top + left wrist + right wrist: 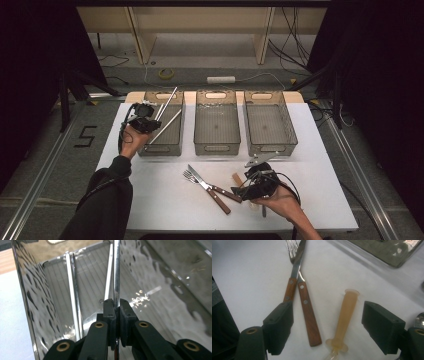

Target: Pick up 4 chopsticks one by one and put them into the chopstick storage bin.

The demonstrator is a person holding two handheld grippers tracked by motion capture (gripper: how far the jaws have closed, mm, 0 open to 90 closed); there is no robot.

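My left gripper (148, 118) hovers at the left bin (176, 145), shut on a thin metal rod (167, 102) that points up and away. In the left gripper view the jaws (117, 307) pinch that rod (116, 270). A second rod (73, 297) lies inside the bin along its wall, also seen as a slanted rod (166, 125) from above. My right gripper (252, 184) is open, low over the table. Between its jaws (330, 322) lie a tan handle (346, 313) and a wooden-handled fork (308, 315). A wooden-handled knife (290, 288) crosses the fork.
Three clear bins stand in a row at the back; the middle bin (216, 146) and right bin (272, 147) look empty. The fork and knife (205, 185) lie crossed at the table's front. A shiny spoon bowl (420, 319) sits at the right edge of the right gripper view.
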